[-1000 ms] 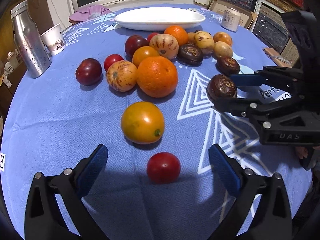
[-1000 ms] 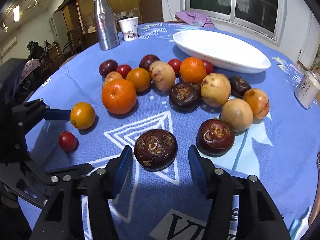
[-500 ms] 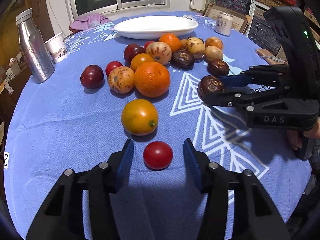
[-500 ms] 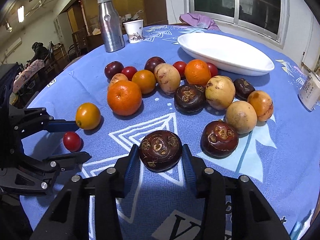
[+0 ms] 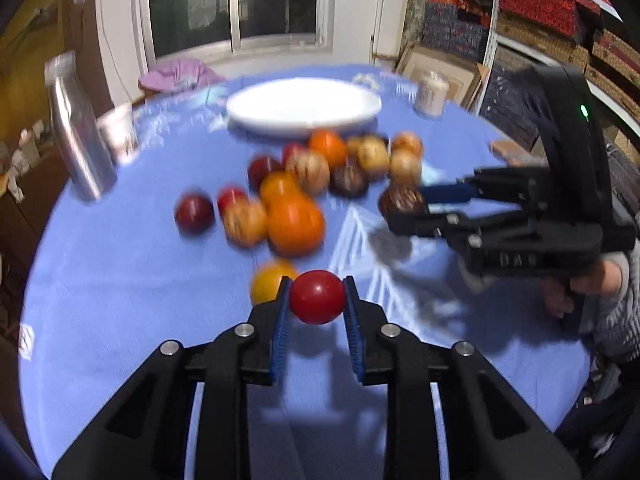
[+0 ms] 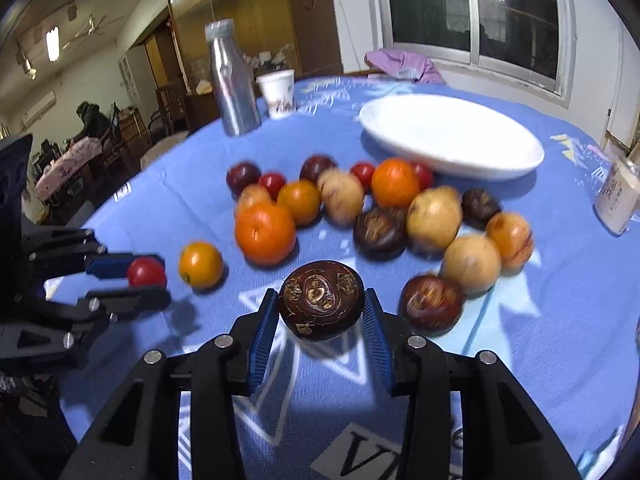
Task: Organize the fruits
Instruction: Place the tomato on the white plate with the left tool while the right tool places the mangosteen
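Observation:
My left gripper (image 5: 316, 300) is shut on a small red fruit (image 5: 317, 297) and holds it above the blue tablecloth; the fruit also shows in the right wrist view (image 6: 146, 273). My right gripper (image 6: 320, 314) is shut on a dark brown carved fruit (image 6: 321, 305), lifted off the cloth; it also shows in the left wrist view (image 5: 401, 201). A yellow-orange fruit (image 5: 270, 278) lies just beyond my left gripper. A cluster of orange, tan, dark red and brown fruits (image 6: 344, 204) lies mid-table. A white oval plate (image 6: 450, 136) stands behind them, with nothing on it.
A steel bottle (image 6: 232, 84) and a paper cup (image 6: 277, 93) stand at the far left of the round table (image 6: 560, 320). A white jar (image 6: 618, 196) stands at the right edge. A purple cloth (image 6: 400, 64) lies by the window.
Both grippers closed on their fruits and lifted them off the cloth: the left on the red fruit, the right on the dark brown fruit.

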The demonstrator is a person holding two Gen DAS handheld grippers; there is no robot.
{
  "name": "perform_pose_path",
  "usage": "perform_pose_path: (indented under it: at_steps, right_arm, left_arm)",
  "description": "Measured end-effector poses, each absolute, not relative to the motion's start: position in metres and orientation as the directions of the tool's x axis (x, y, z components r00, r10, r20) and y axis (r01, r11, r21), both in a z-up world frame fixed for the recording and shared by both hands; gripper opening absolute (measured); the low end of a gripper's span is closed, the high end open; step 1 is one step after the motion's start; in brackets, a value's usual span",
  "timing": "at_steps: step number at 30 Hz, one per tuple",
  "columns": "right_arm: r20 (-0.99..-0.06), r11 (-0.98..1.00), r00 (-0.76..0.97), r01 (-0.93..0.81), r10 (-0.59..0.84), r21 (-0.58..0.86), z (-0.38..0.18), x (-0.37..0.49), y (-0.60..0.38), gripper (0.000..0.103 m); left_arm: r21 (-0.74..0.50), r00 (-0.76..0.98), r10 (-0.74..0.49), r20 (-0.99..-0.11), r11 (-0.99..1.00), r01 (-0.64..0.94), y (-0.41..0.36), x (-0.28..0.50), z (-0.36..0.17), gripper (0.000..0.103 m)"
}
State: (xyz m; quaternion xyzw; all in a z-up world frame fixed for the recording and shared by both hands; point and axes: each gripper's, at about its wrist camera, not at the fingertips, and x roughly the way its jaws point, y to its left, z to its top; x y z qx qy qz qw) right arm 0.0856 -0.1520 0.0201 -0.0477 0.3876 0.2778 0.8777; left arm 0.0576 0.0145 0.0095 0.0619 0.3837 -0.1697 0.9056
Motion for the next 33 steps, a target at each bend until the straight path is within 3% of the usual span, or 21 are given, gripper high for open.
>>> perform_pose_path:
  at_steps: [4,8,16,23,25,30,33]
  right_arm:
    - [-0.636,0.88,0.642,-0.455,0.428,0.134,0.075,0.126,-0.174,0.044]
    - [-0.601,0.918,0.705,-0.371,0.377,0.14,0.102,0.182,-0.19,0.044]
    - [-0.722,0.949,0.62,-0.257,0.308,0.184,0.036,0.285,-0.198,0.044]
    - [-0.767,0.948,0.566,-0.257,0.304,0.186,0.001,0.298,-0.186,0.044]
    - [-0.773,0.949,0.559,-0.254,0.301,0.185,-0.003,0.298,-0.186,0.044]
    - [-0.778,0.951,0.555,-0.248,0.296,0.185,-0.004,0.3,-0.186,0.045]
    - [-0.762,0.947,0.566,-0.249,0.314,0.204,0.006,0.294,-0.19,0.045]
  left_arm:
    - [0.008,0.711,-0.265,-0.652,0.935,0.356,-0.001,0.123,0.058,0.025]
    - [-0.05,0.716,-0.278,-0.64,0.945,0.323,-0.011,0.199,0.075,0.025]
    - [-0.154,0.612,-0.263,-0.746,0.962,0.227,-0.012,0.317,0.021,0.025]
    - [-0.121,0.544,-0.232,-0.807,0.965,0.231,-0.021,0.349,-0.016,0.027]
    - [-0.126,0.536,-0.231,-0.812,0.966,0.226,-0.022,0.354,-0.021,0.04]
    - [-0.124,0.542,-0.236,-0.806,0.964,0.236,-0.028,0.353,-0.021,0.058]
    - [-0.123,0.553,-0.235,-0.799,0.965,0.233,-0.027,0.349,-0.017,0.06]
